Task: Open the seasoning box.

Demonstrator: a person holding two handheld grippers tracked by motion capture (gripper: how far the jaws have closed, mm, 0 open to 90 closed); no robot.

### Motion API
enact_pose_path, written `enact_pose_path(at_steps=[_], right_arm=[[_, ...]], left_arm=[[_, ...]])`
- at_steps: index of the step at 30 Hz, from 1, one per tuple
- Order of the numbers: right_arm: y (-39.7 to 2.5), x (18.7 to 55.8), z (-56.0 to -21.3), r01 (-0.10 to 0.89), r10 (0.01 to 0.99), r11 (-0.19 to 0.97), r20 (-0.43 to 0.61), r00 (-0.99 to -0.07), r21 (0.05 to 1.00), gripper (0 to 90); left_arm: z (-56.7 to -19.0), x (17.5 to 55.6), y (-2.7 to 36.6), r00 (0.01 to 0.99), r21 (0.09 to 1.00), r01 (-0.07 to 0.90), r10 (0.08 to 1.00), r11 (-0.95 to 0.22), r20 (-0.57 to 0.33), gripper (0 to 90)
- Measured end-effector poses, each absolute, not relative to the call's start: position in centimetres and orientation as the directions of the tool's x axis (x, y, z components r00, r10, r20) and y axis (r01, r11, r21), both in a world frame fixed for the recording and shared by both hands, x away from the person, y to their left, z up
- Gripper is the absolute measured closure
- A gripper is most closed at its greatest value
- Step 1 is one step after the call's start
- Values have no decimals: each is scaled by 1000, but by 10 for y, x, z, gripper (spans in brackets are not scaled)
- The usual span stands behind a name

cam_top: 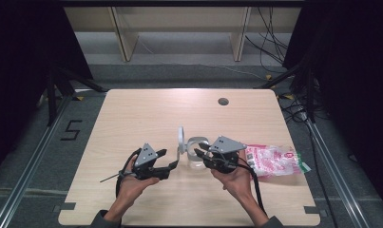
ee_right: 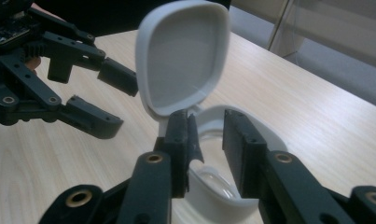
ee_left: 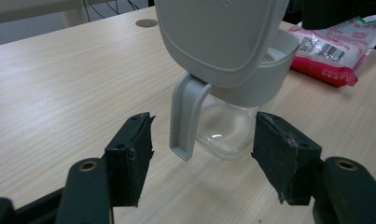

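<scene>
Black padded fingers [ee_left: 129, 158] of the left gripper [ee_left: 202, 156] are seen nearest, spread wide open, nothing held between them. The grey handle [ee_left: 185, 116] of the jug [ee_left: 223, 126] hangs in the gap, closer to the left pad, touched by neither as far as can be told.

In the high view the jug [cam_top: 196, 154] is placed mid-bench, between the left gripper [cam_top: 166, 159] and the right gripper [cam_top: 202, 152], its lid [cam_top: 180, 135] flipped up and standing near upright.

Right gripper [ee_right: 206, 140] fingers are set over the jug's rim at the hinge side: one finger [ee_right: 178, 140] is pressed against the rim just under the lid [ee_right: 183, 60], the other sits over the open mouth. A narrow gap is left between them (whether the rim is actually clamped cannot be told).

Materials: jug body is clear, smooth plastic with a rounded base; collar, handle and lid are matte pale grey plastic, the lid a rounded square with a raised edge. Nothing is seen inside the jug, though the view in is partial.

Bench [cam_top: 146, 114] is light wood-grain laminate with a round cable hole [cam_top: 223, 101]. A red-and-white printed plastic packet [cam_top: 272, 160] lies flat just beside the right hand [cam_top: 236, 178].
</scene>
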State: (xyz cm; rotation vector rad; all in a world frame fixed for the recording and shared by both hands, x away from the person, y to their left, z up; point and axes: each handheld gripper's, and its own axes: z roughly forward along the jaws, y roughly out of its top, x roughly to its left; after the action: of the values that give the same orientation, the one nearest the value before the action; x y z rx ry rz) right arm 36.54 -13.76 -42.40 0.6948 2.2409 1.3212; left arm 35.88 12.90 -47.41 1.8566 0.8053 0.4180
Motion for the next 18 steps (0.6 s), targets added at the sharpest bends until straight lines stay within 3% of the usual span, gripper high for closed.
enact_pose_path(at_steps=[9, 18], right_arm=[[-168, 355, -435, 301, 695, 338, -21, -719, 892, 598], [-195, 343, -447, 343, 744, 317, -7, -668, 884, 490]], left_arm=[[-477, 353, 125, 730, 905, 335, 680, -262, -73, 344], [-477, 350, 126, 731, 906, 333, 678, -262, -72, 324]])
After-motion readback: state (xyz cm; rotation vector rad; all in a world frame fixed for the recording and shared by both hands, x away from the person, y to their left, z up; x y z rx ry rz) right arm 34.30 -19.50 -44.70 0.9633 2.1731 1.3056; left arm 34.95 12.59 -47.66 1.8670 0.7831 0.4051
